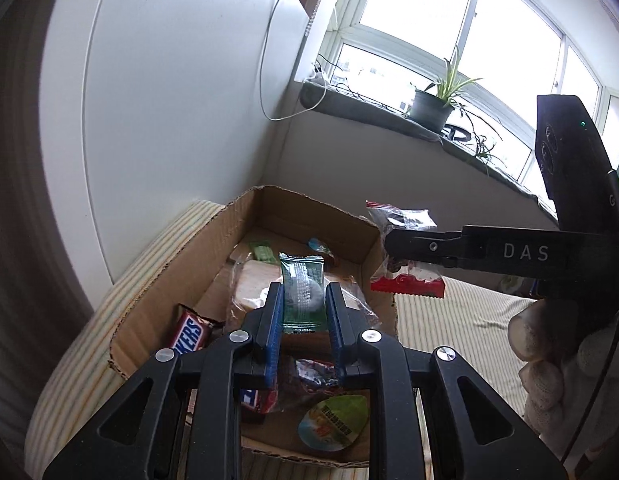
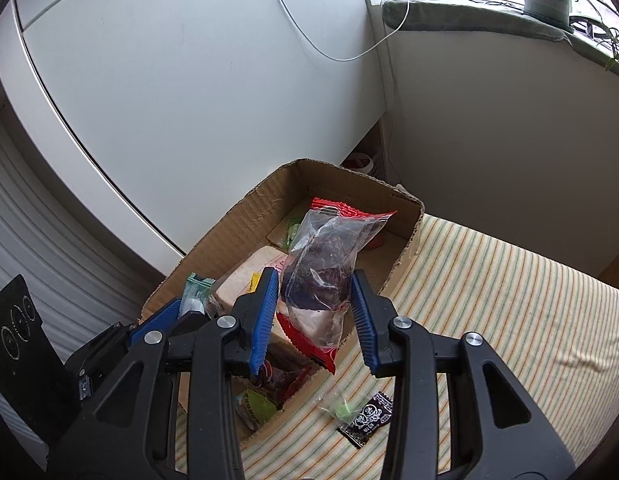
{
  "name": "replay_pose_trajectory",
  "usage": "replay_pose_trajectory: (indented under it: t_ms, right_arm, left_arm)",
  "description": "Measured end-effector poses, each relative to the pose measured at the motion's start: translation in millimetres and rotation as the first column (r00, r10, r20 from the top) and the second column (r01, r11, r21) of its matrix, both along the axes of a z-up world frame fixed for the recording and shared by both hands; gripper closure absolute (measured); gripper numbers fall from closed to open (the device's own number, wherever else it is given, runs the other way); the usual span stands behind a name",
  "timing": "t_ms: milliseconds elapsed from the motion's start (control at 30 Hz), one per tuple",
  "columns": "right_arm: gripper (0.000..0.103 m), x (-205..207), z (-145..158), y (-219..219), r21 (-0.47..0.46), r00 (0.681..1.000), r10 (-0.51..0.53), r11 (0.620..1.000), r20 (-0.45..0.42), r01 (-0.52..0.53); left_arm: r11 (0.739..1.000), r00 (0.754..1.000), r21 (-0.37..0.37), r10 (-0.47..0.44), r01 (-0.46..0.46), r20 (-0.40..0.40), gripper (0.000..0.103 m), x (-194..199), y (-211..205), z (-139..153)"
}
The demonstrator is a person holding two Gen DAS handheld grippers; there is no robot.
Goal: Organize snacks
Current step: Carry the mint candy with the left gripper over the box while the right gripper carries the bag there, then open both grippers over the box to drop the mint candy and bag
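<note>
With the open brown cardboard box low and centre in both views, the left gripper, clamped on an upright green foil packet, hangs over it, nearer than the right gripper pinching a clear red-edged snack bag above its near rim.

Brown cardboard box sits on a cloth with thin yellow-green stripes on cream. The grippers are black with blue pads. One packet is dark green, the other wrapper clear with red edges. Walls are plain white.
</note>
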State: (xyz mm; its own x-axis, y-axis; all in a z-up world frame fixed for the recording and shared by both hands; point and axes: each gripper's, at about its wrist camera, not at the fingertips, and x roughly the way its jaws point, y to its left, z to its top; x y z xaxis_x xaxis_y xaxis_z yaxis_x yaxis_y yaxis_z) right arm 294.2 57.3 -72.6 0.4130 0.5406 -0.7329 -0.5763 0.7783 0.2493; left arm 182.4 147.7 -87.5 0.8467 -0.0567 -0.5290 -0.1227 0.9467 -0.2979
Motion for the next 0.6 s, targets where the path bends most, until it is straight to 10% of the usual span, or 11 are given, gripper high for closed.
replay_pose_trajectory:
  t_ms: [600]
  right_arm:
    - [0.064,4,-14,19,-0.055,1.000,-0.005,0.998,-0.022,0.004]
  left_arm:
    - [1.000,1.000,-0.028,0.005,-0.005,-0.011,0.083,-2,11,-4]
